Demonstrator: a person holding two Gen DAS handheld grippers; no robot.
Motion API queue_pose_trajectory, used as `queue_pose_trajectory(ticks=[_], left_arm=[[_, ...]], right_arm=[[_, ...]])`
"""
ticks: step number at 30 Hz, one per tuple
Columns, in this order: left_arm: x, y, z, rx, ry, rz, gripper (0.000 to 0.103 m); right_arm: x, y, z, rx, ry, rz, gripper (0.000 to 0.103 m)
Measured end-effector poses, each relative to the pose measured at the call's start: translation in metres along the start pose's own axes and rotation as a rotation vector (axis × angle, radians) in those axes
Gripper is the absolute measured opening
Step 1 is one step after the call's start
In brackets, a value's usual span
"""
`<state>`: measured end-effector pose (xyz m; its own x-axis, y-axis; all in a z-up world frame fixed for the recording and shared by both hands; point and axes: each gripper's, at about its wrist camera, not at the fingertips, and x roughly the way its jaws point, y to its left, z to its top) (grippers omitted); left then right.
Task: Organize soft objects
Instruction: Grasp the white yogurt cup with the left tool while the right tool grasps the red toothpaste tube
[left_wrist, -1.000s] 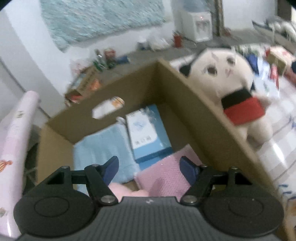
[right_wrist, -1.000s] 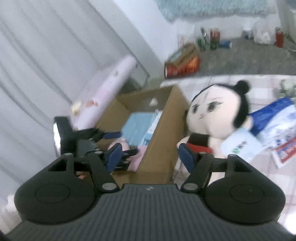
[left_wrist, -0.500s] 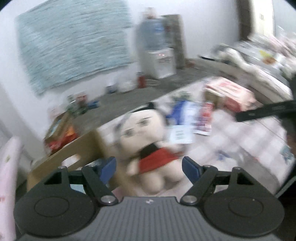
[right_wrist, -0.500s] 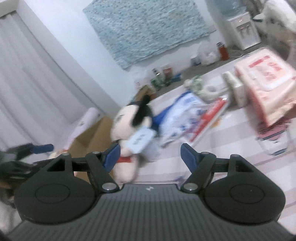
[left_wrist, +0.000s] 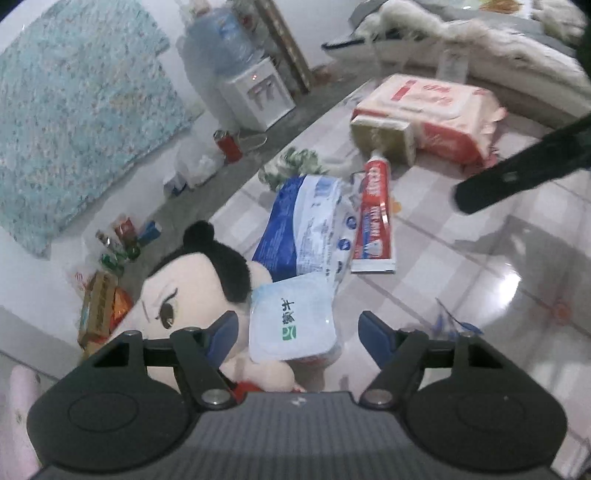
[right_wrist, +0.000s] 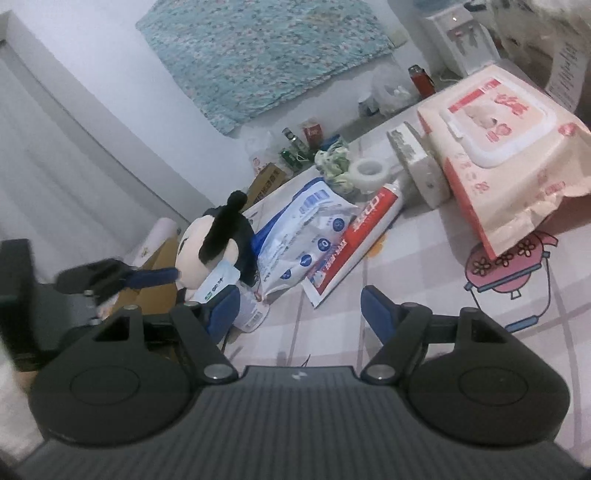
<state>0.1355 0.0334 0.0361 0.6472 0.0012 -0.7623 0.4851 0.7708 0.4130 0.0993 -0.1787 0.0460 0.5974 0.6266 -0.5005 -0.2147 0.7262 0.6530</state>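
Both the left gripper (left_wrist: 295, 334) and the right gripper (right_wrist: 297, 308) are open and hold nothing. The small white pack (left_wrist: 291, 321) leans on the plush doll (left_wrist: 192, 291). A careless grip may push it off.

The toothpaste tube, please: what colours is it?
Red and white, with a blue band; the toothpaste tube shows best in the left wrist view.
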Motion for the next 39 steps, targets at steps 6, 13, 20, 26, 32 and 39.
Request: queue_pose_trajectory(ticks=[6, 13, 20, 26, 32, 39], left_arm=[[0.027, 0.015, -0.001, -0.108, 0.078, -0.058, 0.075], [0.033, 0.019, -0.006, -0.176, 0.064, -0.059, 0.061], [0.019, 0.007, -0.014, -0.153, 0.044, -0.109, 0.061], [0.009, -0.006, -0.018, -0.147, 0.021, -0.16, 0.061], [0.006, -0.007, -0.022, -0.143, 0.006, -0.173, 0.061], [0.006, -0.007, -0.023, -0.138, -0.008, -0.175, 0.062]], right_arm=[[0.002, -0.012, 0.003, 0.077, 0.0, 0.01, 0.074], [0.01, -0.007, 0.003, 0.06, 0.01, 0.003, 0.074], [0.024, -0.011, 0.003, 0.075, 0.021, -0.037, 0.074], [0.05, -0.026, 0.009, 0.177, -0.004, -0.105, 0.074], [0.077, -0.046, 0.034, 0.323, -0.063, -0.155, 0.061], [0.115, -0.033, 0.05, 0.312, -0.067, -0.288, 0.044]])
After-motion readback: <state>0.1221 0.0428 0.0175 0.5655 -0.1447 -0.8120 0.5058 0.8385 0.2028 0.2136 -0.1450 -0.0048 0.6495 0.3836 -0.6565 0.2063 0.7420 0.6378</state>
